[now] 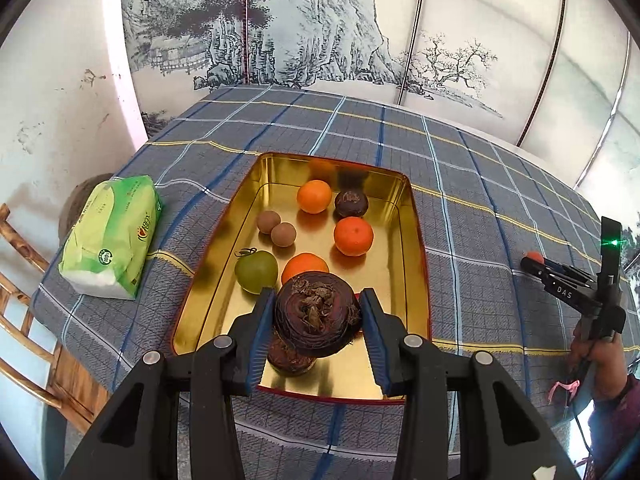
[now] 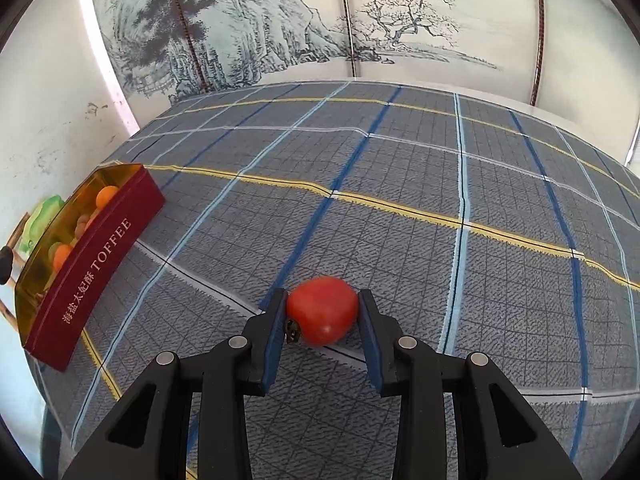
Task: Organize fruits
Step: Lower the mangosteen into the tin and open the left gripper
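Left gripper [image 1: 317, 322] and right gripper [image 2: 322, 312] both clamped, angled downward.

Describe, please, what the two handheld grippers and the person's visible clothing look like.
Both the left gripper and the right gripper have matte black angular arms with round silver pins and ridged blue pads. From the left view, the right one carries white "DAS" lettering and a green light. The sleeve looks dark purplish.

Checked cloth table with a tin, a tissue pack and a tomato

The table [image 1: 460, 184] wears a grey-blue cloth crossed by blue, white and yellow lines. A gold-lined red tin [image 1: 404, 208], lettered TOFFEE on its side, sits on it toward the left with fruit inside. A green tissue pack [image 1: 112, 232] lies at the table's left edge, just beside the tin. A red tomato [image 2: 322, 310] rests on the cloth, well apart to the tin's right.
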The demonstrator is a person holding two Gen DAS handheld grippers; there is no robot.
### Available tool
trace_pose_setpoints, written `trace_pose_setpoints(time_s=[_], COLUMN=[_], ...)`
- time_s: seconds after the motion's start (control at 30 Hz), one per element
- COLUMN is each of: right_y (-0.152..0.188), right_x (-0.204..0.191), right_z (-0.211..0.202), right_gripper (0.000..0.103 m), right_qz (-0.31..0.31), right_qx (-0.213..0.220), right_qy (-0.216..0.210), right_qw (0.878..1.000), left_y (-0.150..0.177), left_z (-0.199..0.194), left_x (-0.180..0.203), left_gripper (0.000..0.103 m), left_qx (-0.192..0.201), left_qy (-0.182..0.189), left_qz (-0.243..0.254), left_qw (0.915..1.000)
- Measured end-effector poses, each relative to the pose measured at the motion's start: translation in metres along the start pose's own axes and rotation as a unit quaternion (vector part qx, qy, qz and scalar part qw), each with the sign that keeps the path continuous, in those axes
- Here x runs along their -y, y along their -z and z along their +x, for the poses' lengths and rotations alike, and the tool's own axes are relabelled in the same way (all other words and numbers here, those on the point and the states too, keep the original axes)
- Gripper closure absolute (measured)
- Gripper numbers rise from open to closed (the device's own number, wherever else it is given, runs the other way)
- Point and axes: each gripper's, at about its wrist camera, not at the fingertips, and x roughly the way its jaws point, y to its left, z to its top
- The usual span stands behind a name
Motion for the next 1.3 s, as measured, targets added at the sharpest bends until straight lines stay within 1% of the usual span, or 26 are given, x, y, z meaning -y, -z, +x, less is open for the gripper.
trace_pose_setpoints(time_s=[0.3, 0.47, 0.7, 0.87, 1.3], right_y=[-0.001, -0.001, -0.001, -0.001, -0.001], right_x=[-0.004, -0.004, -0.003, -0.003, -0.003], right_z=[0.003, 0.003, 0.003, 0.003, 0.003], right_gripper=[0.067, 0.067, 0.067, 0.067, 0.067], right_qz=[-0.008, -0.010, -0.009, -0.009, -0.009], right_qx=[-0.006, -0.007, -0.007, -0.007, -0.007], right_qy=[0.009, 0.009, 0.010, 0.010, 0.010], right_qw=[1.000, 1.000, 1.000, 1.000, 1.000], left_y=[-0.005, -0.017, -0.038, -0.045, -0.054], left_z=[0.006, 0.018, 0.046, 0.060, 0.077], left_x=[0.004, 0.004, -0.004, 0.005, 0.010], left_gripper=[0.065, 0.065, 0.065, 0.065, 0.064], left_qx=[0.007, 0.015, -0.006, -0.005, -0.010], left_qy=[0.003, -0.001, 0.002, -0.018, -0.035], left_qz=[0.012, 0.024, 0.006, 0.026, 0.035], left_qw=[0.9999, 0.9996, 1.0000, 0.9995, 0.9987])
